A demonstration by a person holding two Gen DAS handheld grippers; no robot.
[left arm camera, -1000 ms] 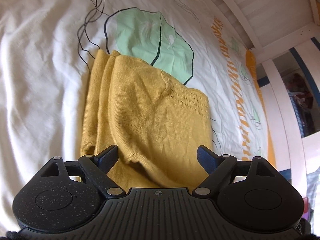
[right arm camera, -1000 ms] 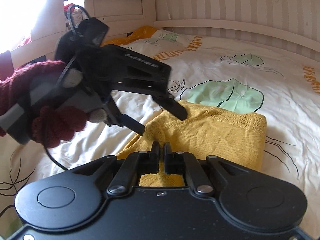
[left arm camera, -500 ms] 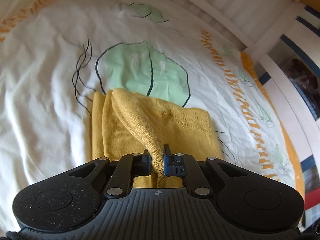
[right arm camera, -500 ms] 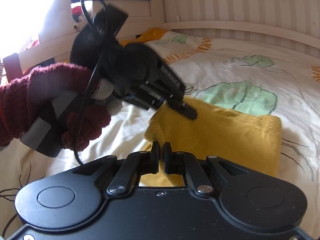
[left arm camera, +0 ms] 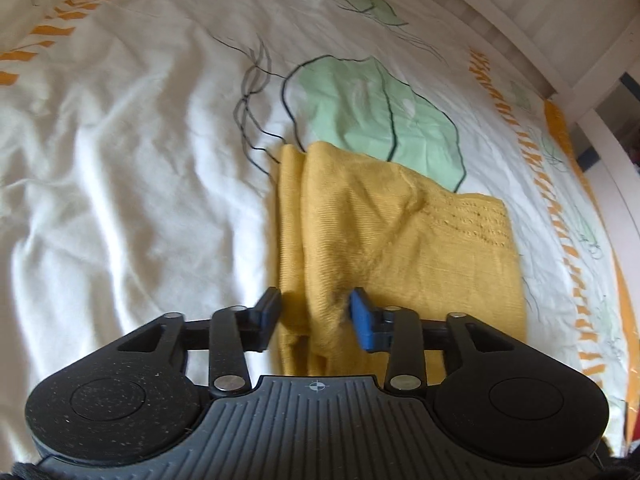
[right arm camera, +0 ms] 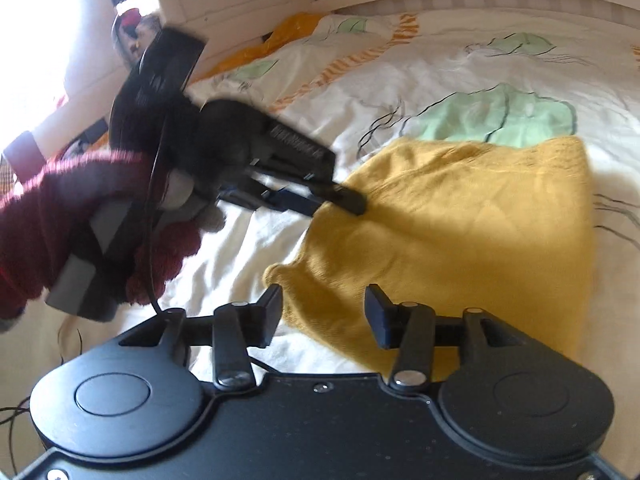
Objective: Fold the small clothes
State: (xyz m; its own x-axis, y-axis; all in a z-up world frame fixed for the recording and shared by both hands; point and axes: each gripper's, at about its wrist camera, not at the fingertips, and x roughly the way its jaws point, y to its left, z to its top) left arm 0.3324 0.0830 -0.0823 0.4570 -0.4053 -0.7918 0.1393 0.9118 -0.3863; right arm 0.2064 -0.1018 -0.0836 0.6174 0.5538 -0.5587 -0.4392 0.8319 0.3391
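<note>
Yellow knit garment [left arm camera: 384,248] lies folded on bed [left arm camera: 120,160]; both tongs, left [left arm camera: 316,314] & right [right arm camera: 323,314], were pinching its near edge, now spreading w/ cloth slack between: fold released, likely done.

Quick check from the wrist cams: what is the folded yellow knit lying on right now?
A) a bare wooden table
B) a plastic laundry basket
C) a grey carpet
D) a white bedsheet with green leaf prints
D: the yellow knit lies on the white bedsheet, its far edge overlapping a green leaf print.
</note>
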